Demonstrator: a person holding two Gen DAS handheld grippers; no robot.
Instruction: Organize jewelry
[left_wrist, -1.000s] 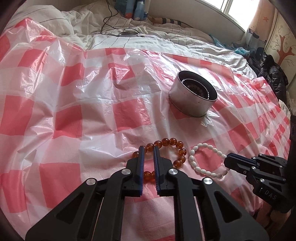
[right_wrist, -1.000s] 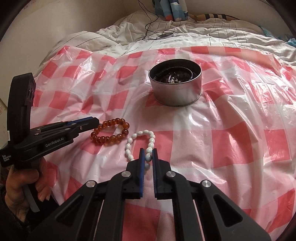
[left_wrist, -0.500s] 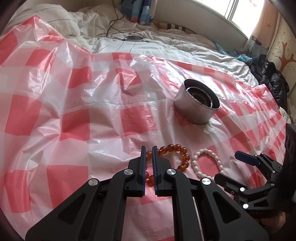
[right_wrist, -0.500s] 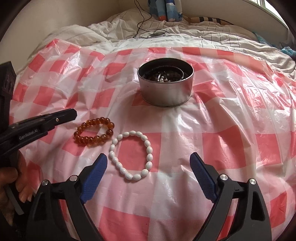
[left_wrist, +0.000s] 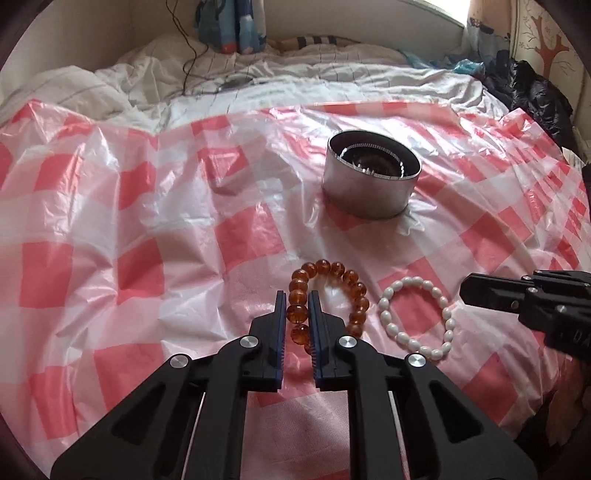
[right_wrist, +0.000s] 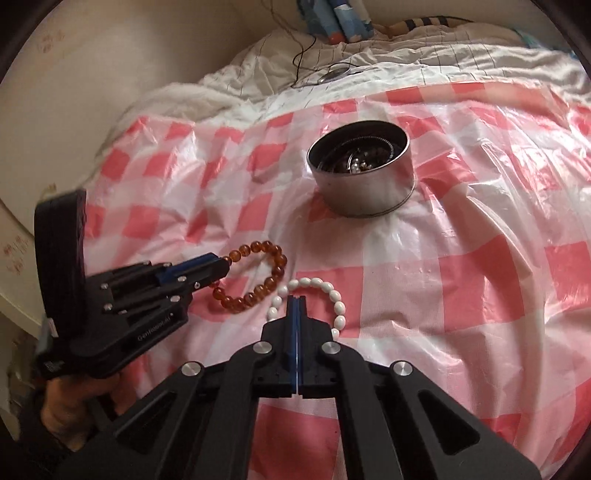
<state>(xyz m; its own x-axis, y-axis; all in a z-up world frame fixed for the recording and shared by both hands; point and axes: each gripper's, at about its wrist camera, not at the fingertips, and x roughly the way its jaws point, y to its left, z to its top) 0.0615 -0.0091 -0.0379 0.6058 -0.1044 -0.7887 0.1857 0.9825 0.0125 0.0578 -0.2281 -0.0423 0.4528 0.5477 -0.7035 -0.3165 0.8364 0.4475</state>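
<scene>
Clamped in the left tool (left_wrist: 298, 295), between nearly closed fingers: a few beads of the amber bracelet (left_wrist: 347, 275), otherwise lying flat on the red-checked plastic sheet (left_wrist: 147, 221) over the bed. Pressed fully together at the right tool (right_wrist: 296, 299), blue pad against blue pad, with no bead showing between; just closed, after standing wide apart over the white bracelet (left_wrist: 385, 315) half a second ago. Only from the left wrist: the whole white ring lying flat just beside the amber one, with the right tool's tip near its right-hand edge, seemingly apart from it. Only from the right wrist: near side of that ring hidden behind the shut fingers, plus a hand (right_wrist: 62, 410) under the left tool's grip. Beyond both bracelets, upright on the sheet: a round metal tin (left_wrist: 369, 192), holding dark beads and a few silvery ones, clearer from the right wrist. Same hold on the amber beads as a second ago.
</scene>
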